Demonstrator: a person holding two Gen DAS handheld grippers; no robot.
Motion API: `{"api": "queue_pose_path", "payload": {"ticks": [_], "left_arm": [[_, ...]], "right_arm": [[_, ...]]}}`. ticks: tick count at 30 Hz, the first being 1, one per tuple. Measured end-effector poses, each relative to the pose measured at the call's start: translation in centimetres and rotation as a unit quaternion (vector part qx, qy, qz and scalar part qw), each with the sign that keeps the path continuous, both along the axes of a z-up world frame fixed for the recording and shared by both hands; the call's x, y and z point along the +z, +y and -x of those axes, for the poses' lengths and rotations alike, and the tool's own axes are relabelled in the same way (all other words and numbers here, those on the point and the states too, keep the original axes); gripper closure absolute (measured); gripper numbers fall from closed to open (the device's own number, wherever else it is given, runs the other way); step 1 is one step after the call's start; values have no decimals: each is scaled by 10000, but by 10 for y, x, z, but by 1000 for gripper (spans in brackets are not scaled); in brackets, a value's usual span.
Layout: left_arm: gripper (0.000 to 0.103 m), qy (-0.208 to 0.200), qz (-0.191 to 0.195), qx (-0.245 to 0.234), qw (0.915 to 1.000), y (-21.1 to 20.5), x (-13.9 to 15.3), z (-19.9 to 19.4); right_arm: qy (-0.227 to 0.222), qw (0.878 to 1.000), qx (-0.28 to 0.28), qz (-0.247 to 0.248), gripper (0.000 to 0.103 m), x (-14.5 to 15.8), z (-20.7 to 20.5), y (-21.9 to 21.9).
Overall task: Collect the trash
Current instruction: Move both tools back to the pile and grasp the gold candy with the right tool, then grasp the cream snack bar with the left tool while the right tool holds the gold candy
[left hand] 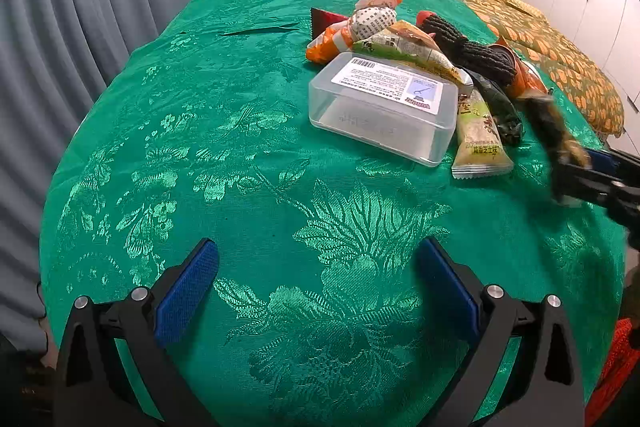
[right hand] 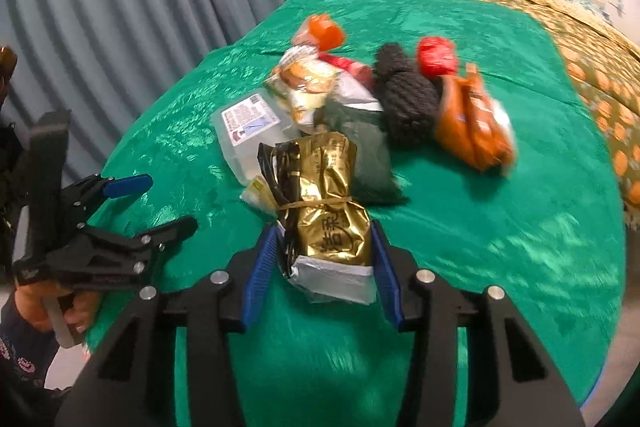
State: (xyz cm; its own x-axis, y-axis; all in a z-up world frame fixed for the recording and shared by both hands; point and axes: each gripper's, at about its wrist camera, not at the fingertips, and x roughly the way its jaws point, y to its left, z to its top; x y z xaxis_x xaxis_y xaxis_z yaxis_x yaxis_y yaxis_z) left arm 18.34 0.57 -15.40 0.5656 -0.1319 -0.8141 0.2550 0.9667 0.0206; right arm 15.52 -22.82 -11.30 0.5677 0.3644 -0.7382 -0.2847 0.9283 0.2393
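Observation:
A gold foil packet (right hand: 328,203) with a rubber band around it sits between the blue pads (right hand: 262,267) of my right gripper (right hand: 325,229), which is shut on it just above the green cloth. In the left wrist view the same packet (left hand: 556,131) is a blurred shape at the right edge, held by the right gripper (left hand: 588,171). My left gripper (left hand: 318,247) is open and holds nothing, low over the cloth in front of the pile. It also shows at the left of the right wrist view, the left gripper (right hand: 170,203) held by a hand (right hand: 40,311).
A clear plastic box (left hand: 380,111) with a label lies on the green bedcover (left hand: 240,155). Behind it lie several snack wrappers: a pale green one (left hand: 480,139), orange ones (right hand: 476,131), a dark green one (right hand: 368,147), plus a black knitted roll (left hand: 468,47). Grey curtains (left hand: 80,27) hang on the left.

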Motion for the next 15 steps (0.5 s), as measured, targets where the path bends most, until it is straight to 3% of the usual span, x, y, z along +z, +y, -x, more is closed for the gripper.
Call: {"api": "queue_pose_path", "payload": {"ticks": [6, 7, 10, 15], "left_arm": [[6, 8, -2, 49, 10000, -1, 2, 1], [6, 55, 187, -38, 9998, -3, 4, 1], [7, 192, 607, -237, 9977, -15, 12, -1], [20, 224, 779, -529, 9953, -52, 20, -13]], "right_arm": [[-29, 9954, -698, 651, 57, -5, 12, -26], [-12, 9947, -744, 711, 57, -10, 9, -29], [-45, 9939, -841, 705, 56, -22, 7, -33], [-106, 9934, -950, 627, 56, -29, 7, -37]]}}
